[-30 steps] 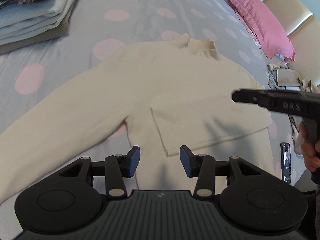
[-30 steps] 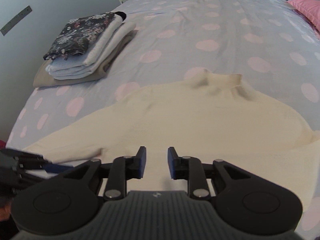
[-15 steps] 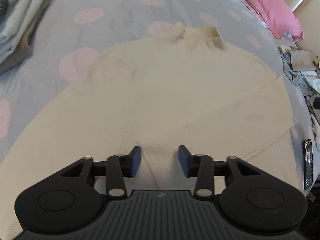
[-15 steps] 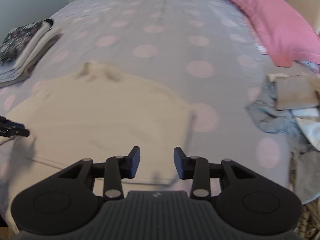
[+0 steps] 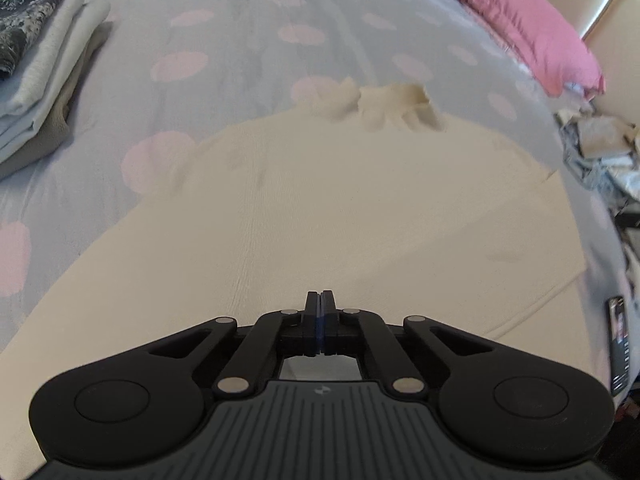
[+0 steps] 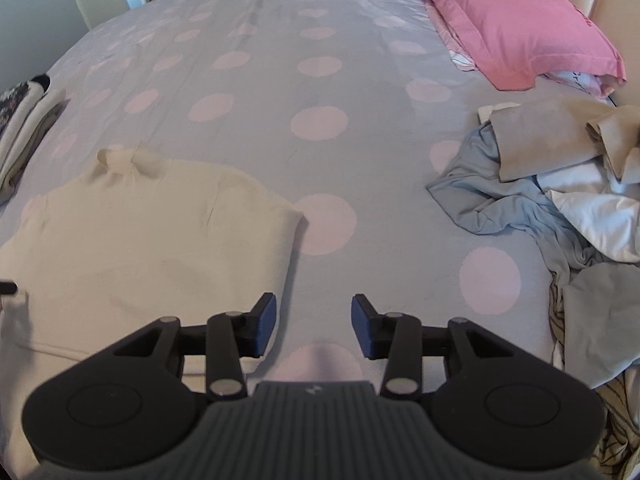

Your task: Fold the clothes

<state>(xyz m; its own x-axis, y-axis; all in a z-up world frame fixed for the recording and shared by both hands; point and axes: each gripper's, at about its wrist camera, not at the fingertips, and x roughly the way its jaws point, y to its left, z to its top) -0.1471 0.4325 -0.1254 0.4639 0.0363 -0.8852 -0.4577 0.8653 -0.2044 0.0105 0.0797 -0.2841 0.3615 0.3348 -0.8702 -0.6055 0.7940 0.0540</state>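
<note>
A cream sweater (image 5: 320, 200) lies flat on the polka-dot bed, collar away from me, with its right sleeve folded across the body. My left gripper (image 5: 320, 300) hovers over the lower middle of the sweater with its pads pressed together; no cloth shows between them. In the right wrist view the sweater (image 6: 140, 240) fills the left side. My right gripper (image 6: 313, 320) is over bare sheet just past the sweater's right edge, its jaws opening with nothing between them.
A stack of folded clothes (image 5: 36, 80) sits at the far left of the bed. A pink pillow (image 6: 512, 20) lies at the far right. A heap of unfolded garments (image 6: 560, 200) covers the right side. A phone (image 5: 619, 344) rests near the bed's right edge.
The left jaws have closed fully while the left gripper shifted over the sweater. The right gripper swung right from the sweater's body to its right edge, its jaws widening.
</note>
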